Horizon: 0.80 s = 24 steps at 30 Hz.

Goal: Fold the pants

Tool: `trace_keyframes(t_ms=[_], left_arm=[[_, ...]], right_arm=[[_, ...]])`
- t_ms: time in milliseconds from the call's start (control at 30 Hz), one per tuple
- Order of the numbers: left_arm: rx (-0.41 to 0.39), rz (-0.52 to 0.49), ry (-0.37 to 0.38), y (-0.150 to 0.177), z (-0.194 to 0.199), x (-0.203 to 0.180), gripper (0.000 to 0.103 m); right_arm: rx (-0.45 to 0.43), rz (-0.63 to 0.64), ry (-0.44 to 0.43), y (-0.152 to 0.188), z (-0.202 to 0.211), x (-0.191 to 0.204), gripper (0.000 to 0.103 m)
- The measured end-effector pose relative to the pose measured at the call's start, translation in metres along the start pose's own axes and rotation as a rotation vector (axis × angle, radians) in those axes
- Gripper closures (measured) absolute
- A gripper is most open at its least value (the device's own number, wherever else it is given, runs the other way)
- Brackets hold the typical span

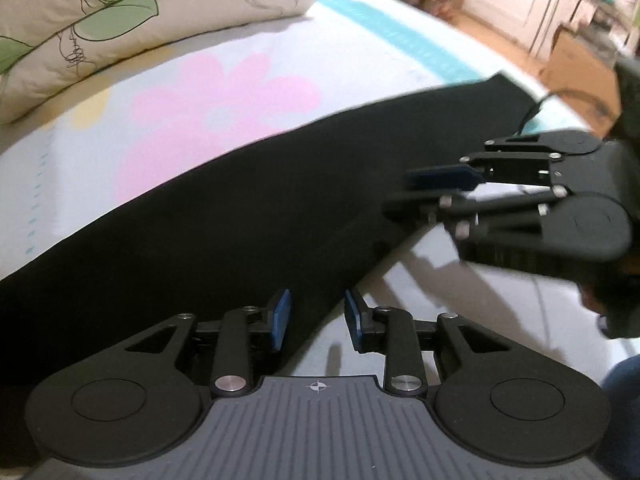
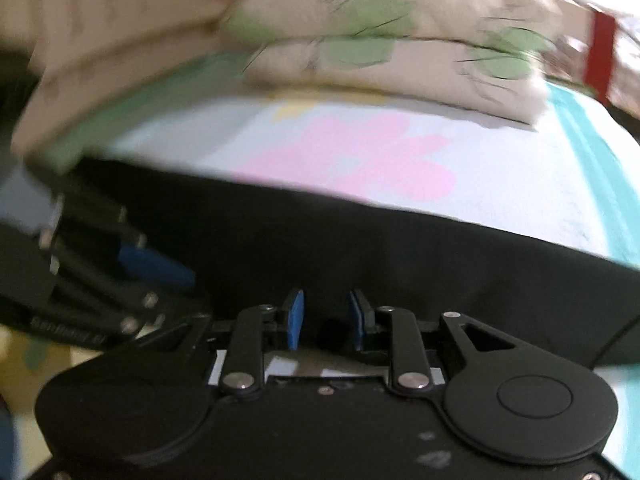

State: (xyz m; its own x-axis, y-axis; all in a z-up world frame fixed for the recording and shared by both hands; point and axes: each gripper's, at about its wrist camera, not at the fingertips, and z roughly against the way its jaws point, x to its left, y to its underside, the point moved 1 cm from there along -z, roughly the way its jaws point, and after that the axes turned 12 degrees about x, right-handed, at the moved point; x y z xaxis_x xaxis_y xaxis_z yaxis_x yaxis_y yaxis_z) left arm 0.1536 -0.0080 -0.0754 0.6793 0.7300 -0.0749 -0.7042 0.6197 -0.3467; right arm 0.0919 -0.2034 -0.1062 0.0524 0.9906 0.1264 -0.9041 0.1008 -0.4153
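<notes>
The black pants (image 1: 224, 208) lie flat across the bed in a long band; they also fill the middle of the right wrist view (image 2: 380, 248). My left gripper (image 1: 317, 316) is open, its blue pads straddling the near edge of the pants without holding them. My right gripper (image 2: 325, 318) is open just above the pants' near edge. In the left wrist view the right gripper (image 1: 424, 196) comes in from the right over the cloth. In the right wrist view the left gripper (image 2: 160, 276) shows blurred at the left.
The bed sheet (image 1: 240, 92) is pale blue with a pink flower and a teal stripe. A folded cream quilt with green leaves (image 1: 120, 12) lies at the far side of the bed. A wooden floor and a cardboard box (image 1: 576, 64) are beyond the bed at the right.
</notes>
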Motion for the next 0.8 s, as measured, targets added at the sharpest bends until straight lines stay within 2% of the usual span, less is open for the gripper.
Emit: trace_keyframes(t_ms=[100, 167, 233, 333, 400, 433, 600, 667, 733, 800], left_arm=[[-0.015, 0.069, 0.034, -0.015, -0.002, 0.003, 0.073], [-0.029, 0.091, 0.03, -0.025, -0.01, -0.001, 0.073], [-0.02, 0.101, 0.003, -0.035, -0.021, -0.003, 0.073], [0.035, 0.093, -0.084, -0.045, -0.042, -0.01, 0.073], [0.015, 0.082, -0.103, -0.05, -0.048, -0.01, 0.073], [0.013, 0.075, -0.109, -0.05, -0.047, -0.008, 0.073], [0.014, 0.084, -0.15, -0.064, -0.051, -0.003, 0.071], [0.013, 0.106, -0.148, -0.068, -0.052, 0.0, 0.071], [0.018, 0.112, -0.155, -0.071, -0.051, 0.0, 0.071], [0.018, 0.105, -0.164, -0.074, -0.047, -0.008, 0.072]], right_arm=[[-0.021, -0.138, 0.014, -0.005, 0.007, -0.03, 0.075], [-0.02, -0.177, 0.072, -0.006, 0.004, -0.047, 0.075], [0.005, -0.19, 0.126, -0.002, 0.001, -0.062, 0.075], [0.043, -0.201, 0.246, 0.008, -0.002, -0.091, 0.076], [0.031, -0.234, 0.296, 0.015, 0.001, -0.116, 0.082], [0.025, -0.27, 0.307, 0.017, 0.005, -0.131, 0.086], [0.003, -0.454, 0.424, 0.028, 0.027, -0.196, 0.086], [-0.01, -0.523, 0.4, 0.036, 0.039, -0.217, 0.086], [-0.041, -0.586, 0.368, 0.044, 0.054, -0.229, 0.075], [-0.063, -0.645, 0.332, 0.052, 0.065, -0.236, 0.075]])
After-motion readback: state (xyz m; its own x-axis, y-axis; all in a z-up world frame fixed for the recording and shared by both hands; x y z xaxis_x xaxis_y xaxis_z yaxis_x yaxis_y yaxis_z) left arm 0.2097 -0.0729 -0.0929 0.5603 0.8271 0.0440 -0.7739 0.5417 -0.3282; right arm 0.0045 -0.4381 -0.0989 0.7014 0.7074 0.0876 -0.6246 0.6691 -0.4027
